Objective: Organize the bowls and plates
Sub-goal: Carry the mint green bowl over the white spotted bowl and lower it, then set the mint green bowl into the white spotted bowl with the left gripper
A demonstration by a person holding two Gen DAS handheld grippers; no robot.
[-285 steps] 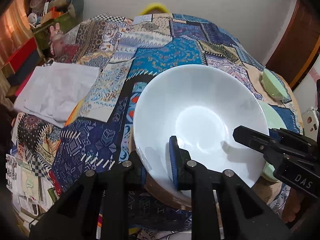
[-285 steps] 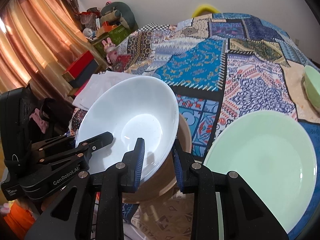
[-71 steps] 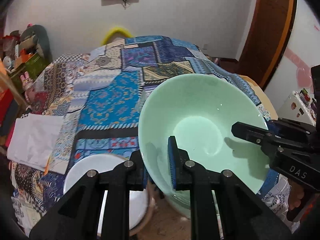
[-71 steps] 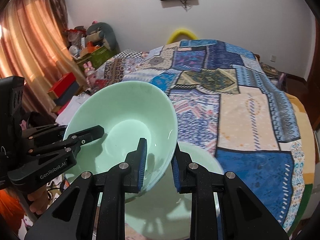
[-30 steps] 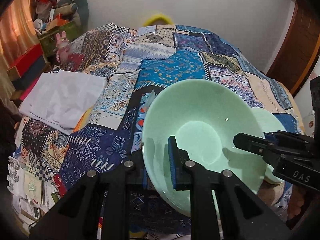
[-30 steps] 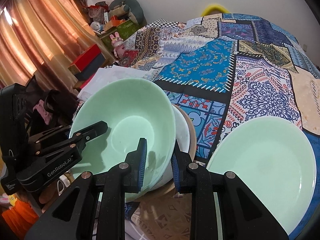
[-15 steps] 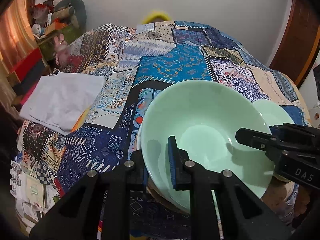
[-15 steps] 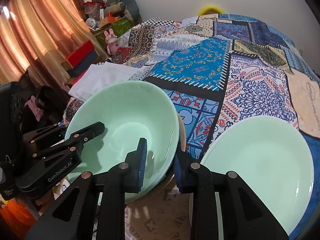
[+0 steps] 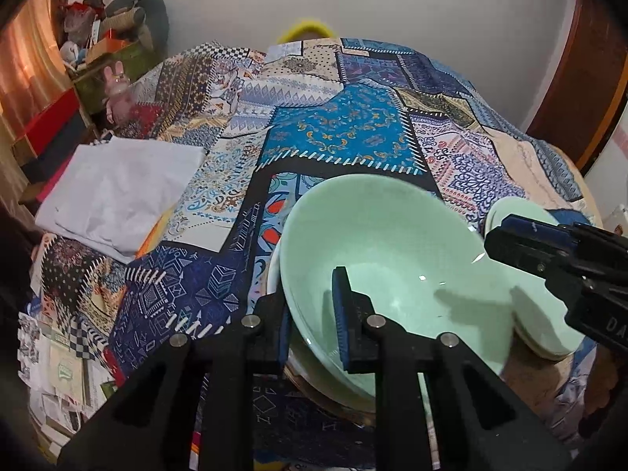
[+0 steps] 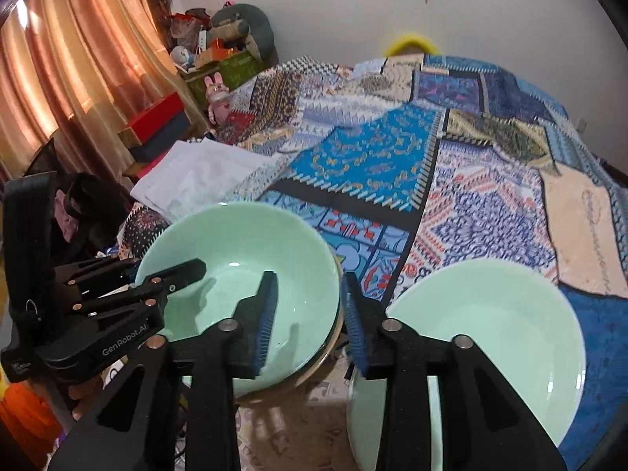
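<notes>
A mint green bowl (image 9: 396,263) sits nested on a stack of a white bowl and a brown plate at the near edge of the patchwork cloth; it also shows in the right wrist view (image 10: 239,259). My left gripper (image 9: 312,325) has one finger inside and one outside its near rim, with a small gap showing. My right gripper (image 10: 308,314) straddles the bowl's right rim with its jaws spread open. A mint green plate (image 10: 482,337) lies to the right of the stack.
A patchwork cloth (image 9: 353,137) covers the surface. A folded white cloth (image 9: 117,192) lies at the left. Boxes, toys and curtains (image 10: 78,78) stand beyond the left edge. A wooden door (image 9: 581,90) is at the right.
The green bowl has come down onto the stack. My right gripper has opened off the bowl's rim. The left gripper's jaws have loosened slightly.
</notes>
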